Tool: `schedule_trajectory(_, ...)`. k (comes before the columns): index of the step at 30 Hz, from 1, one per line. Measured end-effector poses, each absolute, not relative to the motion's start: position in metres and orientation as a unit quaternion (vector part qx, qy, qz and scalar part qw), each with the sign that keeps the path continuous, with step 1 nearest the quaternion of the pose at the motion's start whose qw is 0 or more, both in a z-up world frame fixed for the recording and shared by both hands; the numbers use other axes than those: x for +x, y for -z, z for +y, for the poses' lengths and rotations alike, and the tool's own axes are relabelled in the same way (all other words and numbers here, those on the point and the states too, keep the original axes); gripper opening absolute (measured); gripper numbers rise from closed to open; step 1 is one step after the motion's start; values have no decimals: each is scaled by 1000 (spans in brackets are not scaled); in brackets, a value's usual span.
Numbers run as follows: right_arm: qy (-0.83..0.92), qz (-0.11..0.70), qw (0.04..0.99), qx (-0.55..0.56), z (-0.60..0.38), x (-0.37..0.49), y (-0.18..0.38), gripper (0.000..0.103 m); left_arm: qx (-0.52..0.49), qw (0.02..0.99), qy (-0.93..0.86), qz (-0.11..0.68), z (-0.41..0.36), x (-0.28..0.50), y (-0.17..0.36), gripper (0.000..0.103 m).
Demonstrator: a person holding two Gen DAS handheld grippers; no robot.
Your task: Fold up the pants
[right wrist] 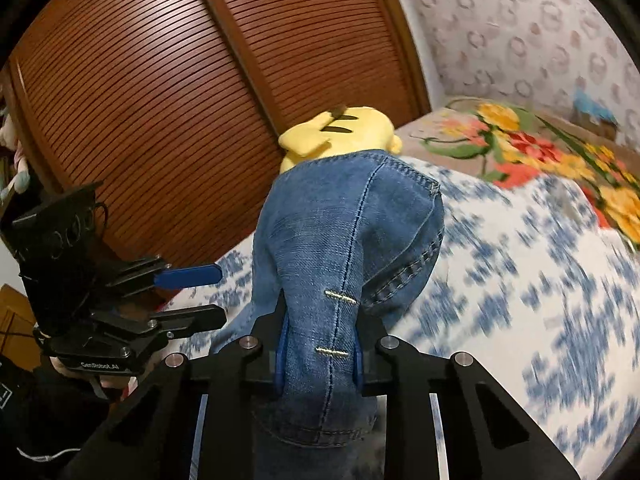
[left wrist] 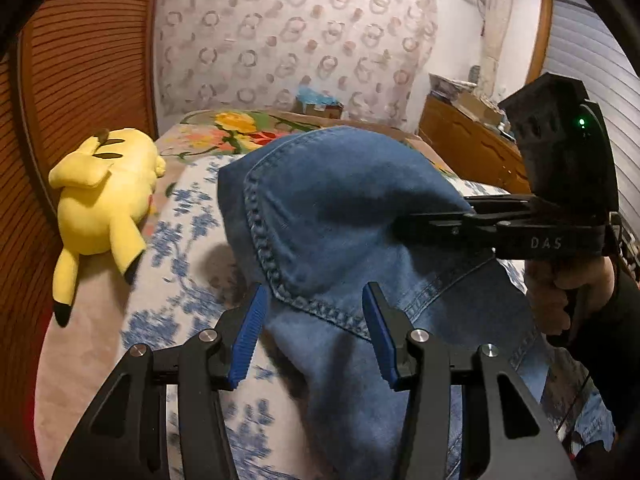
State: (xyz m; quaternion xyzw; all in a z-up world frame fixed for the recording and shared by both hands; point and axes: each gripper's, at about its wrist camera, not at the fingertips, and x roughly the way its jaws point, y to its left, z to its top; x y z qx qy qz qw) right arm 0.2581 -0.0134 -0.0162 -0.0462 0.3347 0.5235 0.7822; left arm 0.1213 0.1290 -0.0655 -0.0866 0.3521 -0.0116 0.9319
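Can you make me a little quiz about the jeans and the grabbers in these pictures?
1. True or false: the left gripper is clamped on the jeans.
2. Which toy lies on the bed? A) a yellow plush B) a red car C) a doll
3. Fill in: the right gripper is shut on the ____.

Key:
1. False. Its jaws stand open, with denim lying between them.
2. A. The plush lies beside the wooden doors.
3. Jeans. It pinches a bunched part and holds it up off the bed.
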Motion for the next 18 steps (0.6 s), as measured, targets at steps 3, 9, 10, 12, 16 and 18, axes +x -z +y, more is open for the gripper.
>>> schedule_trajectory(3, -533, 330, 777, -61, 16, 272, 13, 24, -93, 934, -4, 346, 145, 124, 61, 51)
schedule_trajectory(9, -557, 307, 768, -71, 81, 288, -6, 23, -96, 941, -37, 323, 171, 115, 42, 51)
schedule_trajectory(10, -563, 301, 767, -68, 95, 291, -10, 23, -95, 943, -46, 317, 177, 113, 37, 51)
schedule_trajectory(12, -571, 296, 764, -52, 116, 302, -16, 22, -94, 945, -58, 309, 185, 109, 30, 51)
schedule_trajectory(16, -576, 284, 766, -6, 143, 326, -17, 22, -93, 945, -80, 302, 202, 108, 26, 51)
schedule_trajectory(18, -553, 295, 779, 17, 149, 343, -5, 22, -96, 944, -83, 305, 206, 112, 30, 51)
